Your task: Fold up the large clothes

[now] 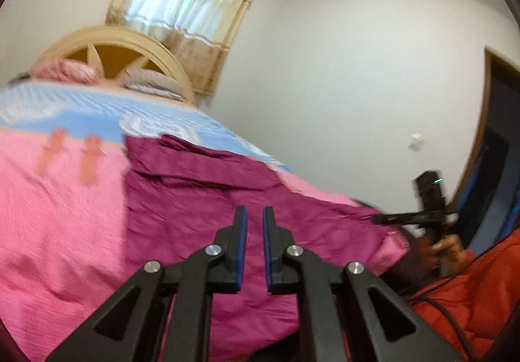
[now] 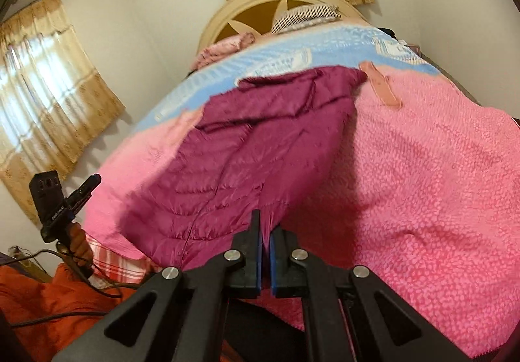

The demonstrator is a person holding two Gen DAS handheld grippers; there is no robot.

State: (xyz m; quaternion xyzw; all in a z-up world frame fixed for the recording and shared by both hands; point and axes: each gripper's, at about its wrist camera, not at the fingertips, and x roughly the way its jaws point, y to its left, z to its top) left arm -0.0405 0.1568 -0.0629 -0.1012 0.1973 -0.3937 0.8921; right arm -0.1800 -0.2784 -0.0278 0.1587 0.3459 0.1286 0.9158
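Your right gripper (image 2: pixel 266 228) is clamped on the near hem of the magenta quilted jacket (image 2: pixel 247 147), which lies spread on the pink blanket (image 2: pixel 422 167) across the bed, collar toward the headboard (image 2: pixel 260 1). Your left gripper (image 1: pixel 254 219) hovers over the jacket's near edge, tilted upward, its jaws slightly parted and holding nothing.

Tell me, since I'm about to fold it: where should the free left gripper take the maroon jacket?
Probably the near hem of the maroon jacket, coming low from the bed's near edge. That edge lies closest to the left gripper, and the right gripper already pinches the same hem.
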